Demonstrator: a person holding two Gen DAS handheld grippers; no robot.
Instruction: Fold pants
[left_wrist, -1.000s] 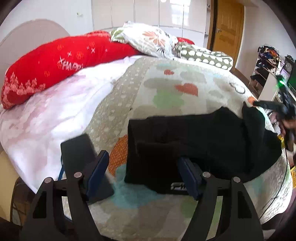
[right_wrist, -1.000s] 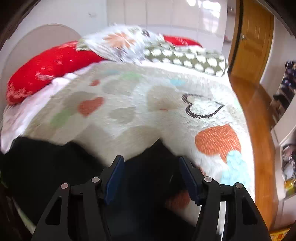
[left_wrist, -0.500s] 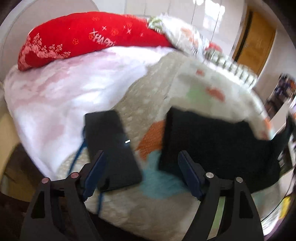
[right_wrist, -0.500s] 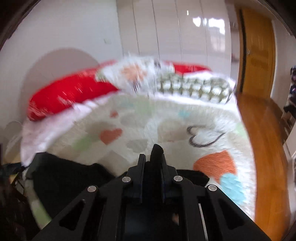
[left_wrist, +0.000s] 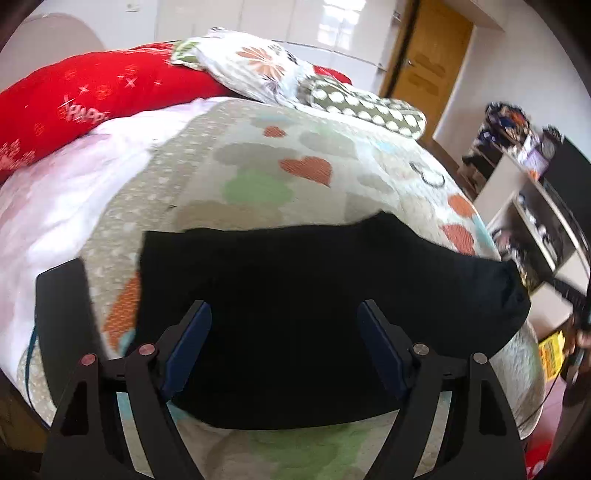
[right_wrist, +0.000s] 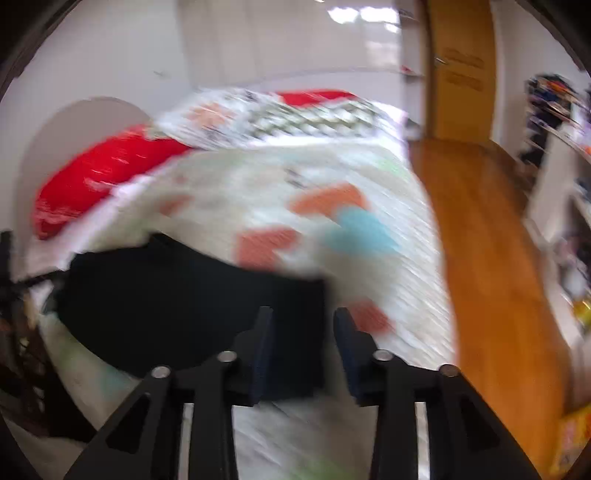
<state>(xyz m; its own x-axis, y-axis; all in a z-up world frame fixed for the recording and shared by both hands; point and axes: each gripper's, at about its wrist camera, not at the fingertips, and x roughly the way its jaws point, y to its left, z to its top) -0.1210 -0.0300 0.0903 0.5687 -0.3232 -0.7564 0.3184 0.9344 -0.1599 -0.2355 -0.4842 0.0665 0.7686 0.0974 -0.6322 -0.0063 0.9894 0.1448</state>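
The black pants (left_wrist: 295, 295) lie folded in a wide block on the heart-patterned quilt (left_wrist: 280, 177). My left gripper (left_wrist: 284, 336) is open, its blue pads spread wide over the near edge of the pants, holding nothing. In the blurred right wrist view the pants (right_wrist: 177, 295) lie to the left. My right gripper (right_wrist: 303, 339) is open, its jaws a modest gap apart over the right end of the pants and empty. The right gripper also shows at the far right of the left wrist view (left_wrist: 576, 314).
A black phone with a blue cable (left_wrist: 62, 314) lies on the bed left of the pants. Red (left_wrist: 92, 99), floral and dotted pillows sit at the head. A wooden floor (right_wrist: 487, 258), a door and cluttered shelves (left_wrist: 535, 192) are to the right.
My right gripper was shut on the pants half a second ago; now it is open and has let them go. My left gripper swung back right from over the phone to over the pants.
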